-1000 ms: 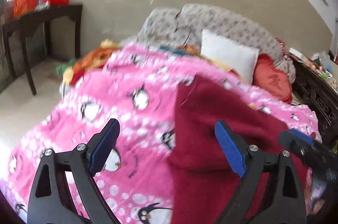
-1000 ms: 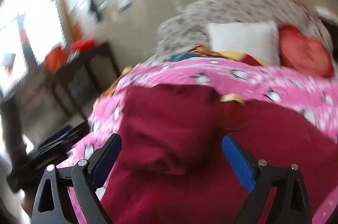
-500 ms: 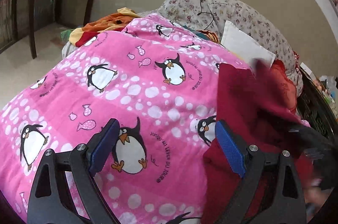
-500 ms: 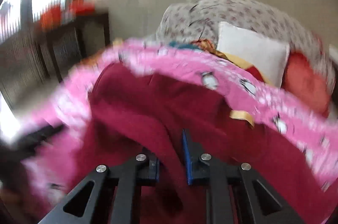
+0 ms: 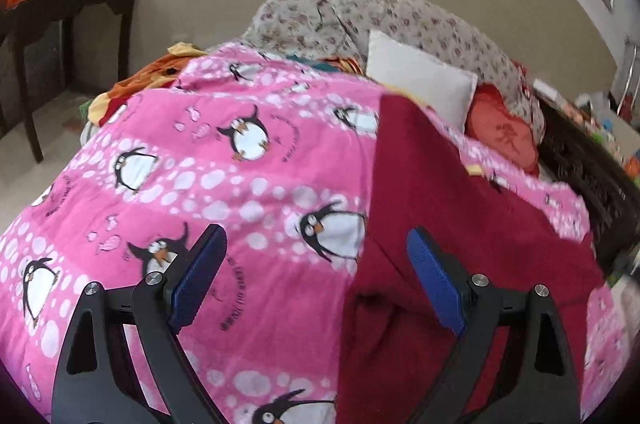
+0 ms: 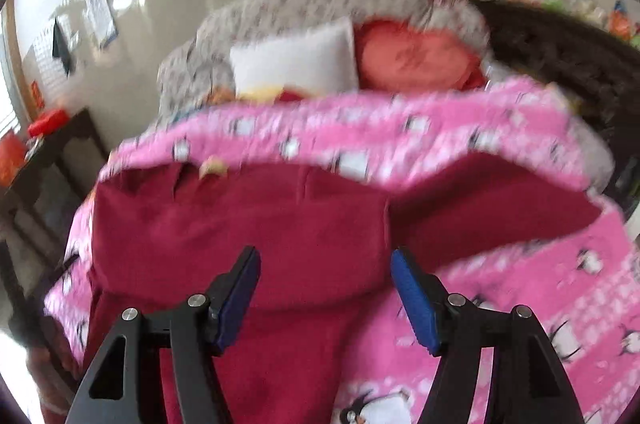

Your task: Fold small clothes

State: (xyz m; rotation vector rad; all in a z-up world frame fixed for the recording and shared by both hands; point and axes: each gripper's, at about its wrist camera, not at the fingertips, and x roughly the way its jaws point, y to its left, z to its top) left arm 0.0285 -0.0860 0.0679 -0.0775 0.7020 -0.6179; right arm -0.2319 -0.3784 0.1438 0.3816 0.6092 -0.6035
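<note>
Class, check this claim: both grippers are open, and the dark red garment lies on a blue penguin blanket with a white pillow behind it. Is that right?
Not quite. The penguin blanket is pink, not blue, as the left wrist view shows. The rest holds: the left gripper and right gripper are open, and the dark red garment lies on the blanket with the white pillow behind.

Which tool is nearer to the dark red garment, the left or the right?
Right. The right tool is open directly over the dark red garment; the left tool is open mostly over the pink blanket, beside the garment's edge.
</note>
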